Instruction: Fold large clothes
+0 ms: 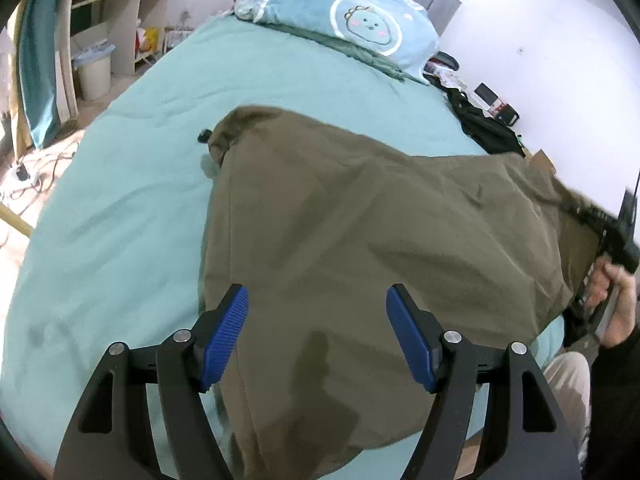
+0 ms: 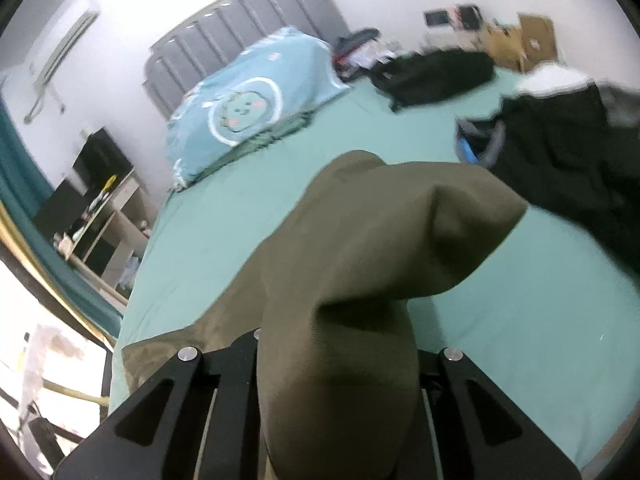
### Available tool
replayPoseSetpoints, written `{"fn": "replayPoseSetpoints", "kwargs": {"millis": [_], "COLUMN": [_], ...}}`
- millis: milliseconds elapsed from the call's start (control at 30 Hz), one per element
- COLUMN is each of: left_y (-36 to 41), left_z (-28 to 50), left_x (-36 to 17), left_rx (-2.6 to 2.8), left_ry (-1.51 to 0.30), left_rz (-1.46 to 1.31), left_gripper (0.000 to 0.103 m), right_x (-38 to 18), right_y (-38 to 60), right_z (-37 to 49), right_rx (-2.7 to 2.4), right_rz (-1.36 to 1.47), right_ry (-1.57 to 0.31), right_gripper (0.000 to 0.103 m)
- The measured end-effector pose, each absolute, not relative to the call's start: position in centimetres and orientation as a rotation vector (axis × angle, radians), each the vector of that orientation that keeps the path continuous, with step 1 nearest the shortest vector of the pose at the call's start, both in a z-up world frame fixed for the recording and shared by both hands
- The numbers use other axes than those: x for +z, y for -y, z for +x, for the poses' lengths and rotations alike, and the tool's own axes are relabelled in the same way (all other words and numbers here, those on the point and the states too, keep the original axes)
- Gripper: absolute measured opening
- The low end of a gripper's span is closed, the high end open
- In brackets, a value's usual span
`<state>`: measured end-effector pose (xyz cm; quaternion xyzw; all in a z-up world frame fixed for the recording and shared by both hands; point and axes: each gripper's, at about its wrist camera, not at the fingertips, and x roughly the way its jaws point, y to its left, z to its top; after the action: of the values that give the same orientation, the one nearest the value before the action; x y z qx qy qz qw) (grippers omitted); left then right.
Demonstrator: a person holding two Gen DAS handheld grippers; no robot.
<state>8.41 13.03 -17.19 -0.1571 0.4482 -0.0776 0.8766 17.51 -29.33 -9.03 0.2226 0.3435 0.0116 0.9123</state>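
A large olive-green garment (image 1: 360, 224) lies spread on the teal bed (image 1: 132, 184). My left gripper (image 1: 316, 340) is open, its blue pads (image 1: 224, 344) hovering above the garment's near edge, holding nothing. My right gripper (image 1: 612, 236) shows at the far right of the left wrist view, gripping the garment's right edge and lifting it. In the right wrist view the olive garment (image 2: 360, 256) drapes over my right gripper (image 2: 336, 360) and hides its fingertips; the cloth rises from between the jaws.
A blue cartoon pillow (image 1: 340, 12) lies at the head of the bed by the grey headboard (image 2: 240, 28). Black clothes and a bag (image 2: 436, 72) sit along the bed's right side. A desk and a white bin (image 1: 94, 72) stand to the left.
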Motion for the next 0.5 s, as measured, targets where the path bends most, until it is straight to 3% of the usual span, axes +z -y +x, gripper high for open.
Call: {"fn": "replayPoseSetpoints", "kwargs": {"millis": [500], "left_y": [-15.6], "left_z": [6.3], "left_x": [-15.7], "left_rx": [-0.211], "left_ry": [-0.88], "left_rz": [-0.383], "left_gripper": [0.075], "right_x": [-3.9], "right_y": [11.8], "right_z": [15.5], "right_rx": [0.214], "right_rz": [0.081], "right_ry": [-0.631], "right_gripper": [0.015]}}
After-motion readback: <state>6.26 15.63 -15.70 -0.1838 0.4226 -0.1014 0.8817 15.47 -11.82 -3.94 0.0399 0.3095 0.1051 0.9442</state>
